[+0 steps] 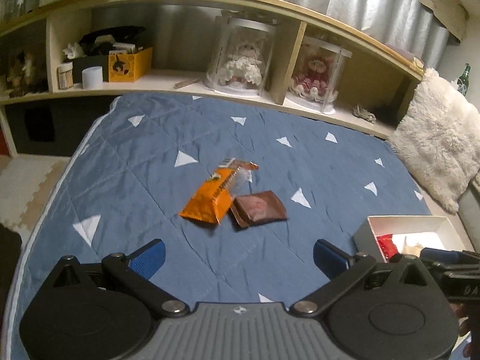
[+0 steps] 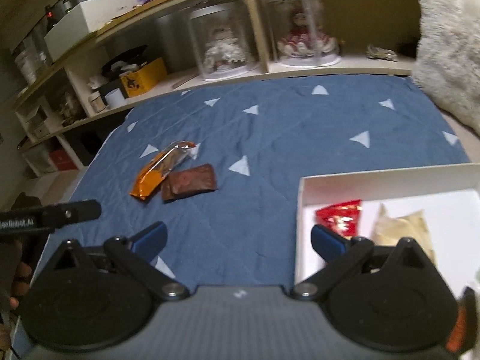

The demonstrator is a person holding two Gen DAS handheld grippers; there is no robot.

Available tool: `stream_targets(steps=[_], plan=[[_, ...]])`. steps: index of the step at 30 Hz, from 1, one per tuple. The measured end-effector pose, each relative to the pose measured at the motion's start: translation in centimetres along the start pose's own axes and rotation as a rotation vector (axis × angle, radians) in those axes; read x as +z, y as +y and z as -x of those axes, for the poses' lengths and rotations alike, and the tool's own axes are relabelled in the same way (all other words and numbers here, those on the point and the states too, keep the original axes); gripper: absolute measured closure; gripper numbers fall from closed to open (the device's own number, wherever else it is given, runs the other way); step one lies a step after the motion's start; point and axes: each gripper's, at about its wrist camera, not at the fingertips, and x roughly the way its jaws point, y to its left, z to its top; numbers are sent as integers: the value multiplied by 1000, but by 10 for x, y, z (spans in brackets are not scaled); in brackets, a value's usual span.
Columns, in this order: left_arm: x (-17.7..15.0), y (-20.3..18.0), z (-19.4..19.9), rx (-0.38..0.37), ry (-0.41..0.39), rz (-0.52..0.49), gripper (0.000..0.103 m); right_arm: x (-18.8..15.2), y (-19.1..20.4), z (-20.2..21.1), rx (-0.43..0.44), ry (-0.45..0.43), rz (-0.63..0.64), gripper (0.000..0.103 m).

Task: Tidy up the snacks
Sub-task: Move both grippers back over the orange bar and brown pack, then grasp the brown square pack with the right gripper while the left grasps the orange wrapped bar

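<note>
An orange snack packet (image 1: 211, 196) (image 2: 159, 170) lies mid-bed on the blue quilt, with a brown packet (image 1: 258, 209) (image 2: 190, 182) touching its right side. A white box (image 1: 405, 230) (image 2: 390, 181) sits on the quilt to the right and holds a red wrapped snack (image 2: 340, 217) (image 1: 387, 246) and a cream packet (image 2: 402, 231). My left gripper (image 1: 238, 259) hangs open and empty, short of the two packets. My right gripper (image 2: 238, 240) is open and empty too; its right finger is over the box's left edge next to the red snack.
A blue quilt with white triangles (image 1: 210, 138) covers the bed. Behind it runs a wooden shelf (image 1: 168, 79) with doll cases, a yellow box and jars. A fluffy white cushion (image 1: 441, 138) leans at the right. Foam floor mats (image 1: 27, 186) lie left of the bed.
</note>
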Motion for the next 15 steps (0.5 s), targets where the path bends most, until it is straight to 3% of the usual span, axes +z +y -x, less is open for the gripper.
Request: stream_targets(steps=[5,10,15], plan=[[16,9,-26,-32,14,8,0,2,13,-29,-8,-65,-2,0],[35,21,-55,-75,5,53,0,9,24,-68,8,-64,14,0],[45,33,-85,-81,26,74,9,16,35,-101,9,-77,52,0]])
